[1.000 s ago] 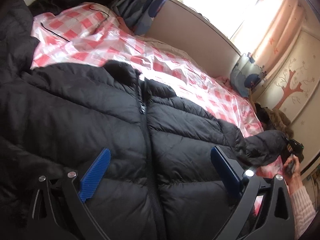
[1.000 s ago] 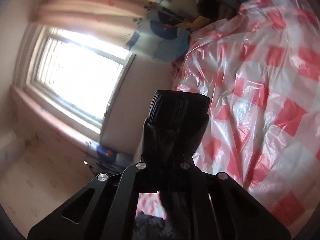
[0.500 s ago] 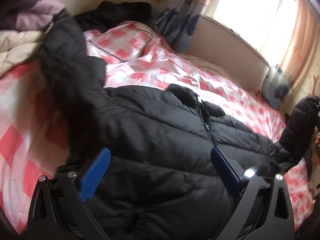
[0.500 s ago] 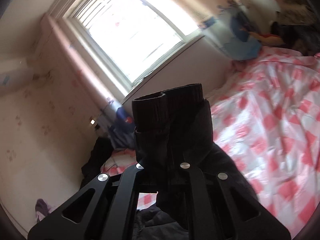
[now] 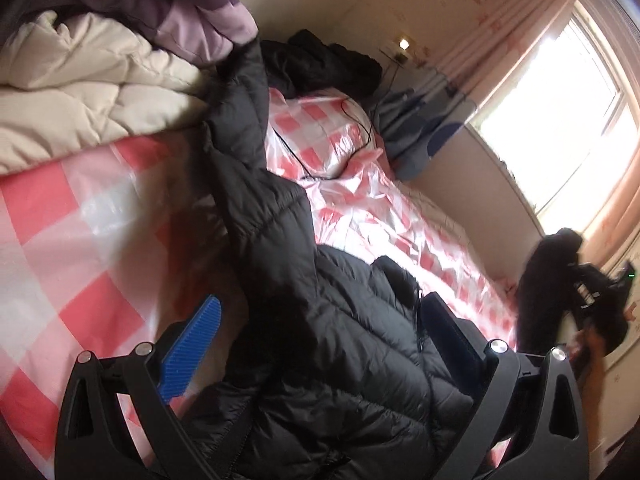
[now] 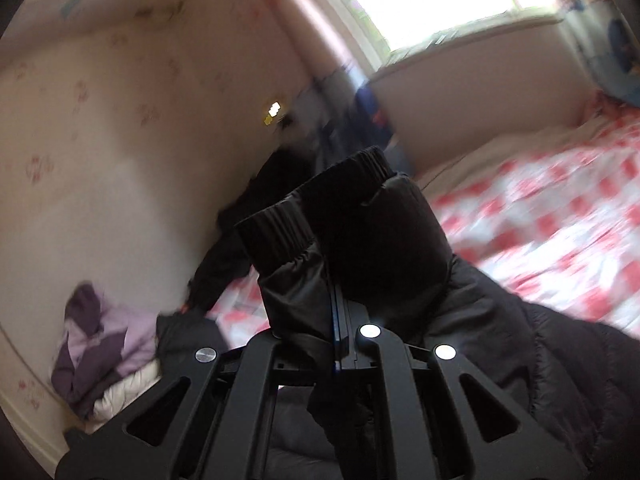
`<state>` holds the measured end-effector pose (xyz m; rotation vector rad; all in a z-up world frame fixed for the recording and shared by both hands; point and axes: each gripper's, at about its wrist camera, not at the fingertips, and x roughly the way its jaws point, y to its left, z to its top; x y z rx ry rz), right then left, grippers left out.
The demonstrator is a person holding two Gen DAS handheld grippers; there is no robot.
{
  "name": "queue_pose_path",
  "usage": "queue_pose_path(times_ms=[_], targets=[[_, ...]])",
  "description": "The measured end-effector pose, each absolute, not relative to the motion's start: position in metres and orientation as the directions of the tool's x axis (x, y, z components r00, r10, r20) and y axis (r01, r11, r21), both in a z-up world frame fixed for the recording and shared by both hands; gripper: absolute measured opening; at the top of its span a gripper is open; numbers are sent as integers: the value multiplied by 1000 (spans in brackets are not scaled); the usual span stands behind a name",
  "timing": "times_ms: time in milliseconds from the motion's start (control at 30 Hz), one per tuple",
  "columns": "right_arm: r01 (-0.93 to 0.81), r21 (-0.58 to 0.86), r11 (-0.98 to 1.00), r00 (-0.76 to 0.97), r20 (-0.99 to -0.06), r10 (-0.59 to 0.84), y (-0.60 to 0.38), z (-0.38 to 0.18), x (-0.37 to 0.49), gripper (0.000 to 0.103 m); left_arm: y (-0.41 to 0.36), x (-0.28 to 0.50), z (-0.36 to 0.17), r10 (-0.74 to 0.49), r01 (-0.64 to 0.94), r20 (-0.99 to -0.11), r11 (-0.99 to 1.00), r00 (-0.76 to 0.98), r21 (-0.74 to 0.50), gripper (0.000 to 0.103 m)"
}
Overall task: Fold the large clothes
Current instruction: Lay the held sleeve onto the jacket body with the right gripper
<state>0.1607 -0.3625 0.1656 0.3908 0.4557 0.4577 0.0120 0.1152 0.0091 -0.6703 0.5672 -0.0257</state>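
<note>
A black puffer jacket (image 5: 344, 344) lies spread on the bed (image 5: 80, 216), which is covered with a red-and-white checked plastic sheet; its zipped front faces up and one sleeve (image 5: 256, 168) stretches out toward the heap of cream and purple bedding (image 5: 100, 92) at the head of the bed. The left claw (image 5: 316, 344) hovers over the jacket's body with its blue pads wide apart and nothing between them. The right claw (image 6: 340, 320) is clamped tight on the other sleeve (image 6: 360, 236) just behind the ribbed cuff, which stands up past the fingertips; in the left wrist view this sleeve is raised clear of the bed at the far right edge. In my judgement the fold has barely begun: no part of the jacket is yet laid over another, and the raised sleeve appears meant to be carried across the chest. The outstretched sleeve, the body fold and any further garments remain to be dealt with. The right wrist view is blurred, so fine detail of the bed there cannot be confirmed.
</note>
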Motion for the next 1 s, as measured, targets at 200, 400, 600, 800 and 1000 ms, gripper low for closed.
queue_pose_path(times_ms=[200,400,600,800,1000], targets=[[-379,451,808,692,-441,571,-256,89,167,5,145,5,18,-173,-186,-467,757,867,-626,96],[-406,428,808,605,-537,588,-191,23,160,5,166,3,15,-149,-235,-475,719,867,-655,96],[-452,404,795,467,-653,597,-158,-19,160,12,166,4,13,-155,-236,-484,721,861,-651,96],[-490,499,715,193,-737,647,-137,-42,154,81,156,12,10,-179,-220,-501,740,847,-635,96],[-477,590,652,308,-583,752,-214,25,109,89,130,20,15,-176,-179,-496,789,851,-588,96]])
